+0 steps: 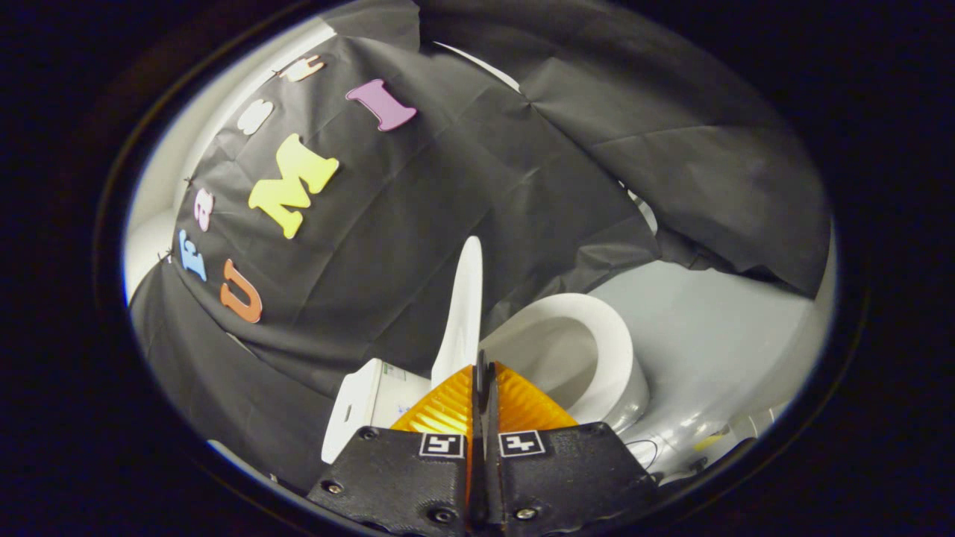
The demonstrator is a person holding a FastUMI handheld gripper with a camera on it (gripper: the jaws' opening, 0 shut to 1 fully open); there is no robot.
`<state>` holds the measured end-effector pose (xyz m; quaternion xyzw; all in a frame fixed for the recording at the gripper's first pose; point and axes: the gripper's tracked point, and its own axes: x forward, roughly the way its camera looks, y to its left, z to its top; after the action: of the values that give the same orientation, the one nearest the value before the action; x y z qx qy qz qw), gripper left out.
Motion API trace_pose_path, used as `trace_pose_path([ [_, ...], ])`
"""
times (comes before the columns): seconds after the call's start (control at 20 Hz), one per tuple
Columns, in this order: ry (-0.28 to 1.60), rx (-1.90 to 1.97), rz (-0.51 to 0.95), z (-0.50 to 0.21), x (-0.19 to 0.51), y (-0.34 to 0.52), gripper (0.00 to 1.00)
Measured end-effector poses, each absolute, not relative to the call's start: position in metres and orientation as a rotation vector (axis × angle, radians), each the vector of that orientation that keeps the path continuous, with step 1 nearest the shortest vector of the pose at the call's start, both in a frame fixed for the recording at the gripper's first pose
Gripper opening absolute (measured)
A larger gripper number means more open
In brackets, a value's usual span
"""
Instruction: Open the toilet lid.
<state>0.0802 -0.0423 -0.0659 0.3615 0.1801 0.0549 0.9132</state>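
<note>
Backdrop: black cloth wall (462,186) hangs in creased folds behind everything; a pale wall (709,328) shows below its lower edge beside the bowl.
Floor: glossy pale floor (694,425) beside the toilet, catching reflections.
Toilet: white toilet (597,350), seen tilted, with its open bowl beyond the fingers and to one side of them.
Tank: white tank (365,406) on the other side of the fingers, close against the black cloth.
Toilet lid: the toilet lid (464,306) stands raised and is seen nearly edge-on, a thin white blade rising straight ahead of the fingertips, between the tank and the bowl.
Seat: the rim around the bowl lies down, uncovered by the lid.
Gripper: the gripper (483,373) has its 2 fingers drawn together with just a slim dark gap between them; their tips sit at the base of the lid's near edge. Whether the lid's edge is pinched between them cannot be told, since the tips hide that spot.
Markers: 2 square black-and-white tags sit on the gripper's body, 1 on each finger mount.
</note>
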Motion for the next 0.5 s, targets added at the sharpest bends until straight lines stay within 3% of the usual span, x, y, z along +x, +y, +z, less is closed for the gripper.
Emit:
trace_pose_path([
  [0.5, 0.342, 0.596, 0.087, -0.034, 0.082, -0.012, 0.04],
])
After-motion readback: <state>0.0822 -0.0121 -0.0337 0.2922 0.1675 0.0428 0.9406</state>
